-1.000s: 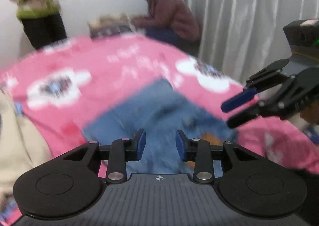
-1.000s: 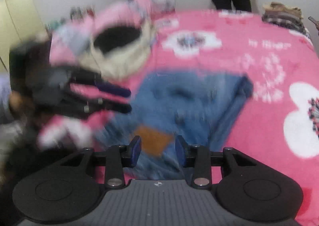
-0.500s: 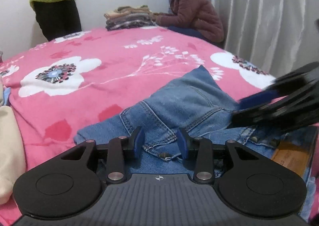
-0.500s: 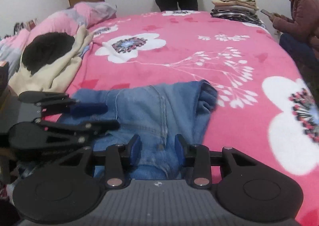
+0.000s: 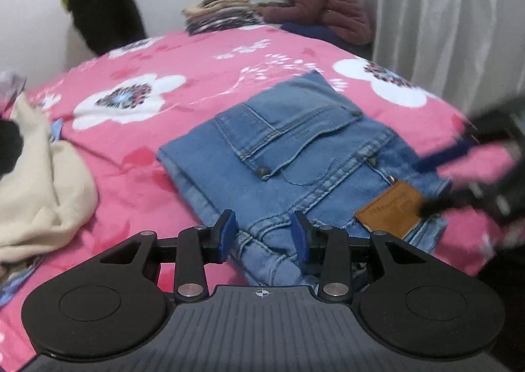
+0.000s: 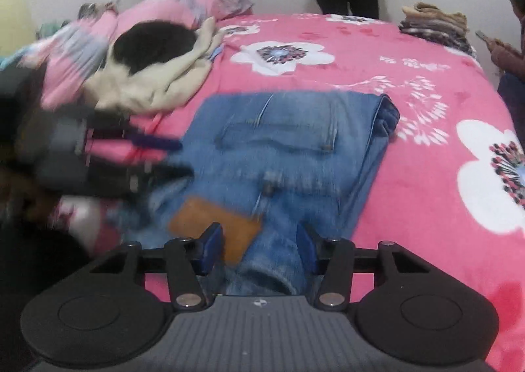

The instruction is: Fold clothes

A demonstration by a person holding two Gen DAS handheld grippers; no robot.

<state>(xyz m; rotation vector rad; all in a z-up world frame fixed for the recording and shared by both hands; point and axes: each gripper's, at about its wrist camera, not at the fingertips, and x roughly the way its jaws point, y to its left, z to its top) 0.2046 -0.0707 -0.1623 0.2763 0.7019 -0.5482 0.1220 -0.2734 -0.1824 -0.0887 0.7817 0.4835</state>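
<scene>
Lying folded on the pink bed [image 5: 203,53], the jeans [image 5: 295,148] look heavy and floppy, best pinched at the thick waistband near six o'clock, where the left tool [image 5: 264,235] stands spread and the right tool [image 6: 259,249] has just been spreading, neither pinching.

Folded blue denim jeans [image 5: 295,155] now lie flat on pink floral blanket [image 5: 164,56], back pocket and tan leather patch [image 5: 390,209] up. Right gripper [image 6: 259,249] jaws have just been opening around waistband; both grippers sit lower than before.
</scene>
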